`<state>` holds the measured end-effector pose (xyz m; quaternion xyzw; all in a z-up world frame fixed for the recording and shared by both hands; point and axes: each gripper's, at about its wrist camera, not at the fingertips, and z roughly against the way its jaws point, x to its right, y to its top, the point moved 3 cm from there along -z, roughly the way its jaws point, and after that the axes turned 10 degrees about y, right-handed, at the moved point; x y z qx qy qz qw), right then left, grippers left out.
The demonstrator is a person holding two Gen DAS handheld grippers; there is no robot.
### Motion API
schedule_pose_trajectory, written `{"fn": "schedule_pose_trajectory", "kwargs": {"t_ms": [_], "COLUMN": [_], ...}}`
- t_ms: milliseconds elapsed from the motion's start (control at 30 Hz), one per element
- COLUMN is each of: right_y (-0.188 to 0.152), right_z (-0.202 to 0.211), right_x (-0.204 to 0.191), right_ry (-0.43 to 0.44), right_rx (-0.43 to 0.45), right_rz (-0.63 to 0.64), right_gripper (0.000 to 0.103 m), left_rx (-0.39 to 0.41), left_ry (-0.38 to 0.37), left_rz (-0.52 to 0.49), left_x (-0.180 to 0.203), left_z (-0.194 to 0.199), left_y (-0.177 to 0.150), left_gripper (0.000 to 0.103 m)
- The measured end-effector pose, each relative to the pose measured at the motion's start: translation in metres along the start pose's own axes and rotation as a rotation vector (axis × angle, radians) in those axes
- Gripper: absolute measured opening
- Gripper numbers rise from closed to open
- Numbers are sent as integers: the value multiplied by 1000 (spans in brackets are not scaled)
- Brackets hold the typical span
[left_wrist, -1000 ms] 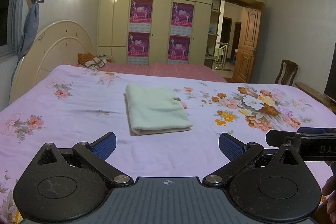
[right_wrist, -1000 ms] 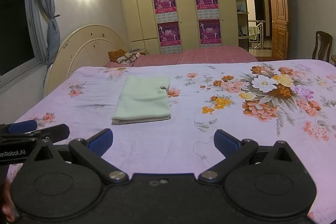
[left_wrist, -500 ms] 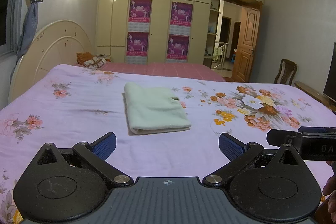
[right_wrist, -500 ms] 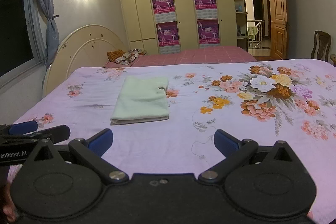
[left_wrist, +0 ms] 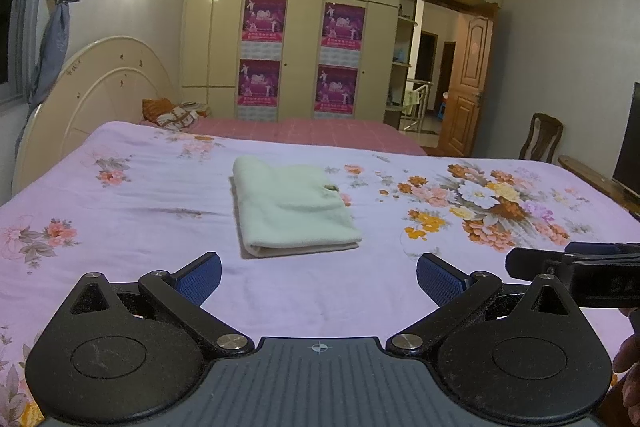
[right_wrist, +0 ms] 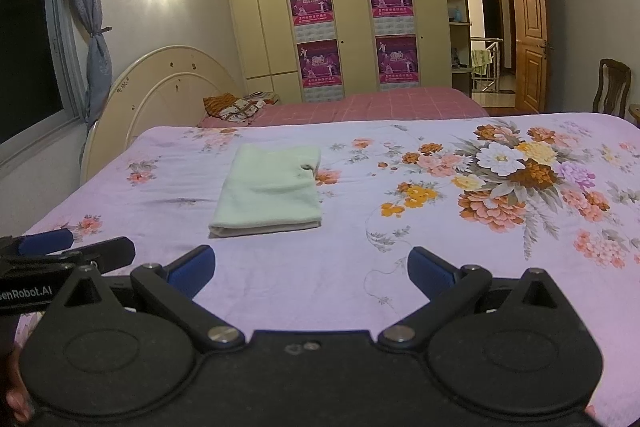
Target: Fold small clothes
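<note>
Each camera sits behind its own hand-held gripper and looks forward along the two fingers, low over the near edge of the bed [left_wrist: 120, 211].

Left wrist view: faces across the bed toward the wardrobe [left_wrist: 296, 27]; the right hand-held gripper [left_wrist: 576, 263] enters at its right edge.

Right wrist view: same heading from a position further right; the left hand-held gripper [right_wrist: 60, 251] enters at its left edge.

Shared field: the folded green cloth [left_wrist: 292, 207] [right_wrist: 268, 195], the headboard [right_wrist: 160, 99], the wardrobe and the doorway [right_wrist: 504, 27]. Both views stand near the cloth, not touching it.
</note>
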<state>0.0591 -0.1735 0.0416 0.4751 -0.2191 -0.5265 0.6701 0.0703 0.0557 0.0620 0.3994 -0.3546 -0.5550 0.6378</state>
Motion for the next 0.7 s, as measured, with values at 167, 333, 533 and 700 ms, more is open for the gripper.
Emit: {"fn": "schedule_pose_trajectory", "kwargs": {"t_ms": [167, 333, 533, 700], "right_y": [1, 3, 4, 8], "right_z": [-2, -4, -5, -9], "right_x": [0, 0, 0, 0], "right_ry": [1, 4, 5, 15], "right_rx": [-3, -6, -9, -11], "right_rz": [4, 11, 14, 26], "right_gripper": [102, 102, 102, 102], "left_rx": [7, 0, 14, 37], "left_ry": [-1, -2, -11, 4], "left_rz": [7, 20, 5, 1], "left_x": [-2, -5, -5, -4], "left_z": [-2, -6, -7, -3], "left_y": [0, 1, 0, 2], "left_gripper": [103, 103, 102, 102]}}
